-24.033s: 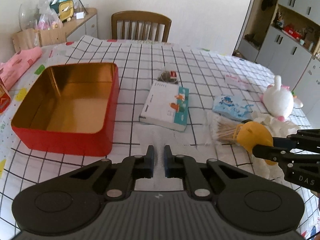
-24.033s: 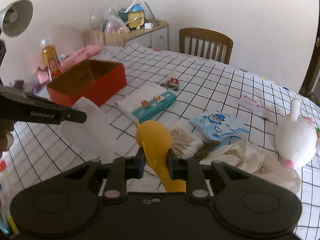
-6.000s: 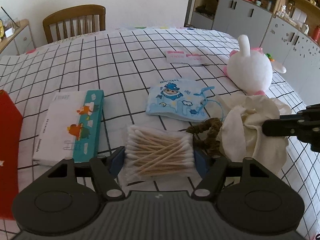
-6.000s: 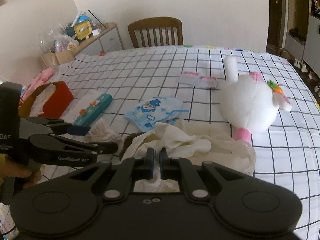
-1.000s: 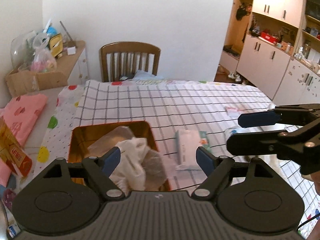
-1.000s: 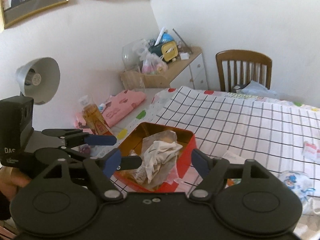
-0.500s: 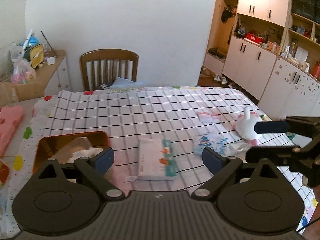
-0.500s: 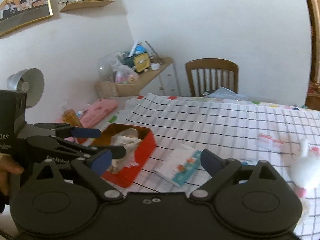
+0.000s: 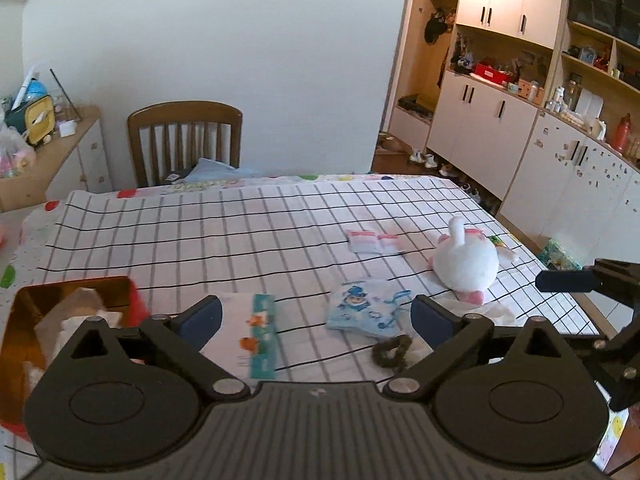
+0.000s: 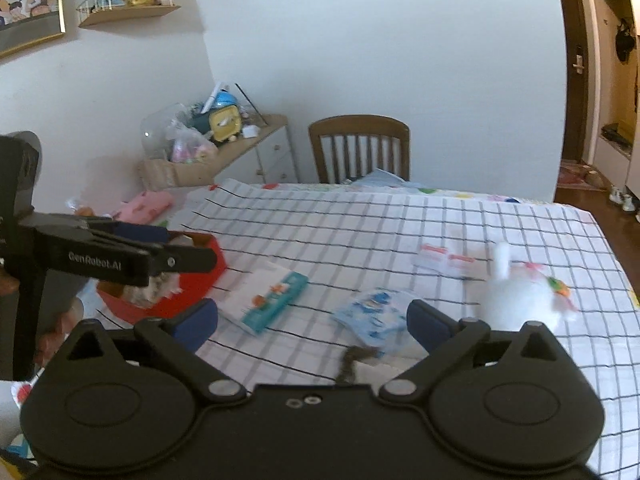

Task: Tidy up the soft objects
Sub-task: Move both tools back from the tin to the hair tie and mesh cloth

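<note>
Across checked desk (image 9: 240, 232), both tongs (image 9: 316, 316) (image 10: 312, 322) opening, empty, between loads; next, reaching for plush rabbit (image 9: 466, 264) beside red box (image 9: 134, 300).

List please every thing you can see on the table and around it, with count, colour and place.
Box: one, red, gold inside, table's left edge, cloths in it.
Tissue pack: one, white and teal, right of box.
Face mask: one, light blue, middle.
Hair tie: one, dark brown, near mask.
Plush toy: one, white, right side.
Packets: two, white-pink, behind the mask.
Chair: one, brown, behind table.
Left gripper: black, jaws opening, empty.
Right gripper: black, jaws opening, empty.
</note>
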`<act>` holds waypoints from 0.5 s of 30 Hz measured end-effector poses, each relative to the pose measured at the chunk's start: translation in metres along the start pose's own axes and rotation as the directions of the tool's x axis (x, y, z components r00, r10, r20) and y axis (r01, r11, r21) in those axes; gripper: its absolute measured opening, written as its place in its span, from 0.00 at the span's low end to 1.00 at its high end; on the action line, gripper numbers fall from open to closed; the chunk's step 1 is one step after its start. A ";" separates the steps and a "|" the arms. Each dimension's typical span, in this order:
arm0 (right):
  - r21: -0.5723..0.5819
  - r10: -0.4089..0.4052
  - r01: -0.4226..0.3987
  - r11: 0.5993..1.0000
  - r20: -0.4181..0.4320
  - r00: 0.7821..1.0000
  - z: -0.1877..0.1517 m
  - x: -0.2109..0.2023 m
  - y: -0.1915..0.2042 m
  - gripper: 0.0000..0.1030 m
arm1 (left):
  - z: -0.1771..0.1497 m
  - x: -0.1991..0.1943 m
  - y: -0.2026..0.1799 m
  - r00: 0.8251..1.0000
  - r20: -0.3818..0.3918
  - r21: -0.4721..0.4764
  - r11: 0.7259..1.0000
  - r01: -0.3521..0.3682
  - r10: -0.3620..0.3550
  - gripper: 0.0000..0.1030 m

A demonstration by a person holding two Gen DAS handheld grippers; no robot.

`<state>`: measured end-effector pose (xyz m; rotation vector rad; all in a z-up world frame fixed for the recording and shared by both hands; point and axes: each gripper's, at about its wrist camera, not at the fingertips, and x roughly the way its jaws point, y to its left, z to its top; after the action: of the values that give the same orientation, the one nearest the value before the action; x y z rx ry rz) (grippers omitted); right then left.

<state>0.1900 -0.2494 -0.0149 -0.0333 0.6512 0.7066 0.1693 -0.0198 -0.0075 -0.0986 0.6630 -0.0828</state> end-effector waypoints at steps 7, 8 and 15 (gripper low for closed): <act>-0.038 -0.029 0.027 0.999 -0.044 0.999 -0.017 0.003 -0.028 0.98 | -0.002 0.027 -0.031 1.000 -0.010 0.020 1.000 -0.007 0.008 0.98; -0.046 -0.037 0.034 0.998 -0.053 0.998 -0.020 0.004 -0.031 0.98 | -0.003 0.032 -0.035 1.000 -0.014 0.028 1.000 -0.013 0.014 0.98; -0.080 -0.088 0.080 0.994 -0.105 0.991 -0.040 0.017 -0.054 0.98 | -0.012 0.064 -0.056 0.997 -0.069 0.025 0.999 0.021 -0.019 0.98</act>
<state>0.2109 -0.2909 -0.0668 -0.1686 0.7225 0.6512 0.2099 -0.0828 -0.0497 -0.0781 0.7297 -0.1142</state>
